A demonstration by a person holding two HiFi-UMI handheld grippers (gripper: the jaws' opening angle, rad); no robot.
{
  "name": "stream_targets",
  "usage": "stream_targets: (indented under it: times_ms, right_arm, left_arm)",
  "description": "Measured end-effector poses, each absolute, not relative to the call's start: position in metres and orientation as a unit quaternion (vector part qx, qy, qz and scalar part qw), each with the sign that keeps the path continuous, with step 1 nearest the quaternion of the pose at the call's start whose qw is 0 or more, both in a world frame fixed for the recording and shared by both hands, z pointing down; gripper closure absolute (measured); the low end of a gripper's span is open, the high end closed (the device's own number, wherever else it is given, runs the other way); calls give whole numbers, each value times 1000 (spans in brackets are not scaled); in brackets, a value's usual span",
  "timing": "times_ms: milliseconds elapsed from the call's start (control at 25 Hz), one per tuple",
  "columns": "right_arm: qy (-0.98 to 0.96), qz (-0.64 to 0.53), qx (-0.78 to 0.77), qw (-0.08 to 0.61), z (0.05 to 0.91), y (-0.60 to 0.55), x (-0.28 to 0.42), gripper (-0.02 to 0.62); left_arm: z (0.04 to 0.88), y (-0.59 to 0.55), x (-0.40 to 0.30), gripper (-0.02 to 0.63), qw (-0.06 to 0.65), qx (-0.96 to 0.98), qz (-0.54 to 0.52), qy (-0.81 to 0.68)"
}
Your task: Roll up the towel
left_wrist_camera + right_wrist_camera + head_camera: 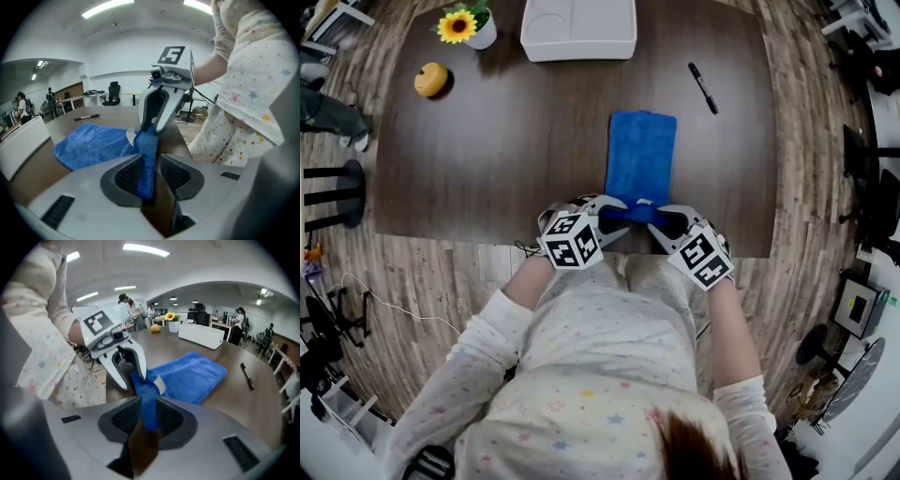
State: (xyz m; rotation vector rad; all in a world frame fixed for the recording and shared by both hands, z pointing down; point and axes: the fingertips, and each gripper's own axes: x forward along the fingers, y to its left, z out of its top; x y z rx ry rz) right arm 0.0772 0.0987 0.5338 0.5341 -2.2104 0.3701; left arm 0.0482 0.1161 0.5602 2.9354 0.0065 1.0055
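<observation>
At the table [487, 141] edge, towel [641, 150] end up

Blue towel lies flat along the table, its near end lifted between both claws: right gripper [149, 414] pinches it tight, left gripper [151, 174] jaws spread a bit, cloth between, one pad clear

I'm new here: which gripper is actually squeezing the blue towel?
The right gripper: its jaws clamp the towel from both sides. The left gripper leaves a gap beside it.
</observation>
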Motion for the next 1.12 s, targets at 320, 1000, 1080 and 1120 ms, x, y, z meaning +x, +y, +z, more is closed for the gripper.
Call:
stream_targets:
  times_ms: [320, 1000, 1080, 1120]
  right_arm:
    - [-866, 85, 188, 456, 558, 99, 78, 460]
    - [-856, 45, 124, 499, 559, 117, 72, 482]
    - [-857, 56, 105, 501, 559, 132, 71, 483]
    - [-859, 64, 98, 499, 559, 138, 70, 483]
  left_arm:
    - [570, 106, 35, 474, 1, 937, 349, 1]
    - [568, 122, 31, 537, 16, 932, 362, 30]
    - [567, 136, 30, 537, 30, 931, 361, 47]
    - [567, 143, 29, 537, 38, 931, 359, 54]
